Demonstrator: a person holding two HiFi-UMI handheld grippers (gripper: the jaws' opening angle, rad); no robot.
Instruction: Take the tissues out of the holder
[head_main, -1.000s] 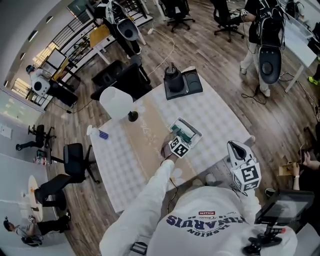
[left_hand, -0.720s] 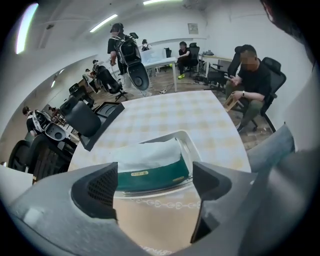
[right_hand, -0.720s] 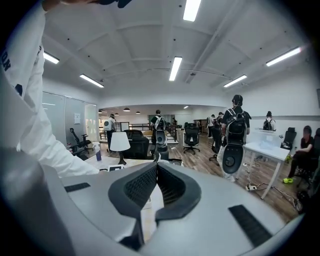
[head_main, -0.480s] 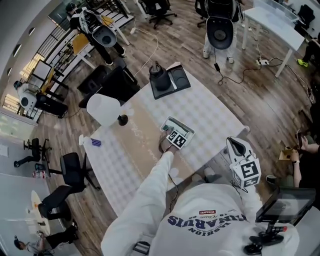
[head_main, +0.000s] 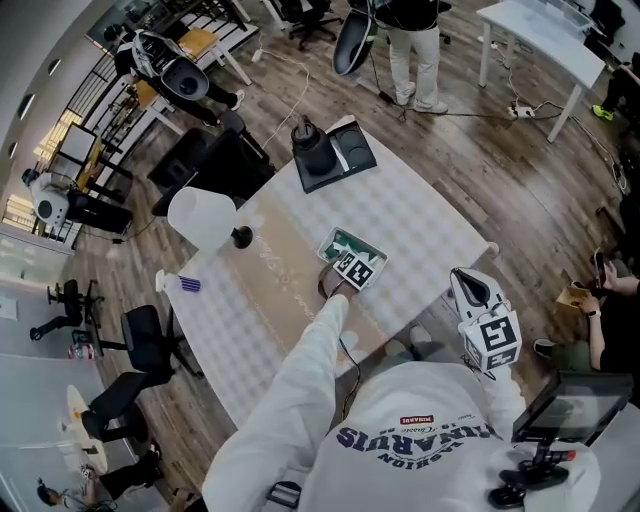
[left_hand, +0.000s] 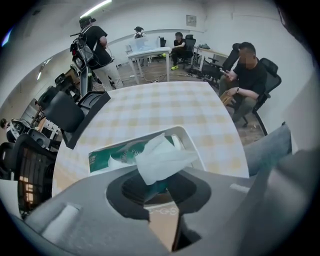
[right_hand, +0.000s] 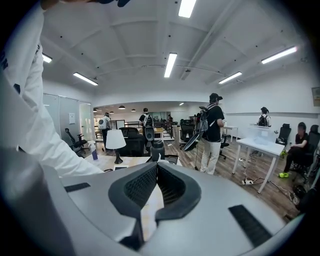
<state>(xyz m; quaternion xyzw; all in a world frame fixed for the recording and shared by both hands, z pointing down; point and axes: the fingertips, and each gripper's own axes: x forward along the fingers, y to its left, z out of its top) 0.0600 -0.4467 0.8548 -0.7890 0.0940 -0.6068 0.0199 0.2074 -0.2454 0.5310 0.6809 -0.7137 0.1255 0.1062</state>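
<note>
Left gripper (head_main: 352, 262) has come down since a second ago: it was hovering over the holder (left_hand: 196, 150) and now sits right on top of it, near the middle of the bench (head_main: 420, 215). Its fingers have just been closing, and in the left gripper view they look clamped on the white tissue (left_hand: 162, 156) that pokes up out of the green pack (left_hand: 112, 152) lying in the holder. The rest of the tissues are still inside, so nothing has actually left the holder yet. Right gripper (head_main: 468, 292) hangs off the near edge of the bench, close to the person's body, with its fingers together and nothing in them. So I'd say we're at the grab step for the first sheet. Next move is probably a steady pull up and away so the sheet slides out of the slot. The holder looks light, so my guess is it could lift or skid along with the tissue. Bringing the right one over to pin the holder's rim might help.
</note>
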